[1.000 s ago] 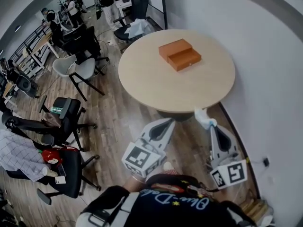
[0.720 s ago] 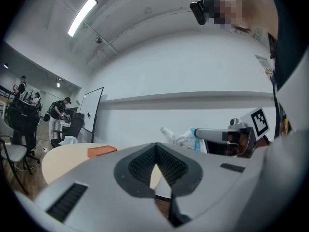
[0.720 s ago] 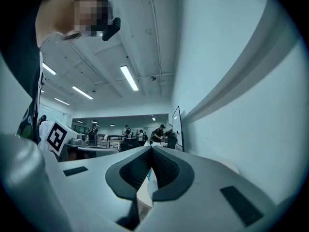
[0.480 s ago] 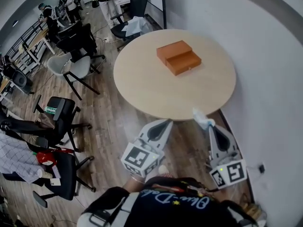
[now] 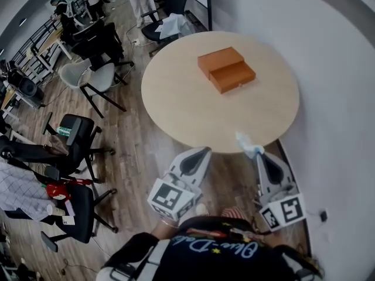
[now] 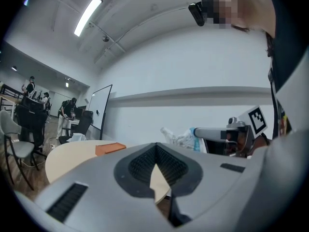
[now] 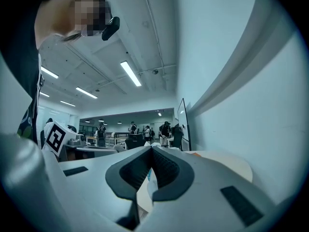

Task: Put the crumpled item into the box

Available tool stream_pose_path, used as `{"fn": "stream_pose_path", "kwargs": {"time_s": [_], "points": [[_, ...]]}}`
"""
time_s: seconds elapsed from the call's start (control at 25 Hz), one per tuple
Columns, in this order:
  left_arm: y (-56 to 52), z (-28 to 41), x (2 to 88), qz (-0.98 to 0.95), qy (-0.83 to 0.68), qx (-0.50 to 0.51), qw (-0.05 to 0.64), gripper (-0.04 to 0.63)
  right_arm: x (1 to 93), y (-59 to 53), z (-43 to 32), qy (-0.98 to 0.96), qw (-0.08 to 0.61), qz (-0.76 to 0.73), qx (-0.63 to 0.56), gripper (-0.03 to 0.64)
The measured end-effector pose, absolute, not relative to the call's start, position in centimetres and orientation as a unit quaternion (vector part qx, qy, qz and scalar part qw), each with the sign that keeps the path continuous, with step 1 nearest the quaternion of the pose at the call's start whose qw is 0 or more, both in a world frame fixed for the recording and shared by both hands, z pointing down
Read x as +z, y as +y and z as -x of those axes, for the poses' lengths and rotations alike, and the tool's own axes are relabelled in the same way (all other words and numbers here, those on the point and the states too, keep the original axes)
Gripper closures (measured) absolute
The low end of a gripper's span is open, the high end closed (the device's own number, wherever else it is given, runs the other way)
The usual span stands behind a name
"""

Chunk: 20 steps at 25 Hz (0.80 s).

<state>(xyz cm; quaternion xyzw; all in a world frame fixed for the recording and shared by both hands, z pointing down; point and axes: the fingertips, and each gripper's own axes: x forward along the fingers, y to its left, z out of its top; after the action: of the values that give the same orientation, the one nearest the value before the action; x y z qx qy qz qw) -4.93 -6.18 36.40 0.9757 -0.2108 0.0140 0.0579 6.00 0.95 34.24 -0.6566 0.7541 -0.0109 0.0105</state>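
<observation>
Round desk (image 5: 193, 116) bears the orange box (image 5: 227, 69); right claw (image 5: 258, 156) pinches the crumpled item (image 5: 247, 146), left claw (image 5: 197, 157) closed, empty; carrying it boxward seems next.

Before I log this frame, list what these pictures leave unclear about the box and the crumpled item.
Inside of the box: head view, too small to tell whether it is open.
The box, left gripper view: only an orange sliver; the left gripper body covers the rest.
The crumpled item, right gripper view: nearly all hidden between the right gripper jaws clamped on it.
</observation>
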Motion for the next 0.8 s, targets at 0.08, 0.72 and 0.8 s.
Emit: {"fn": "stream_pose_path", "kwargs": {"time_s": [0.08, 0.72, 0.8], "points": [[-6.4, 4.8, 36.5, -0.973, -0.221, 0.023, 0.059, 0.603, 34.2, 0.1, -6.8, 0.760, 0.015, 0.649, -0.016, 0.618], [-9.1, -3.8, 34.7, -0.956, -0.290, 0.043, 0.020, 0.603, 33.0, -4.5, -16.2, 0.814, 0.041, 0.579, -0.019, 0.618], [-9.5, -5.6, 34.3, -0.956, -0.291, 0.039, 0.007, 0.603, 33.3, -4.7, -17.7, 0.817, 0.047, 0.575, -0.024, 0.618]]}}
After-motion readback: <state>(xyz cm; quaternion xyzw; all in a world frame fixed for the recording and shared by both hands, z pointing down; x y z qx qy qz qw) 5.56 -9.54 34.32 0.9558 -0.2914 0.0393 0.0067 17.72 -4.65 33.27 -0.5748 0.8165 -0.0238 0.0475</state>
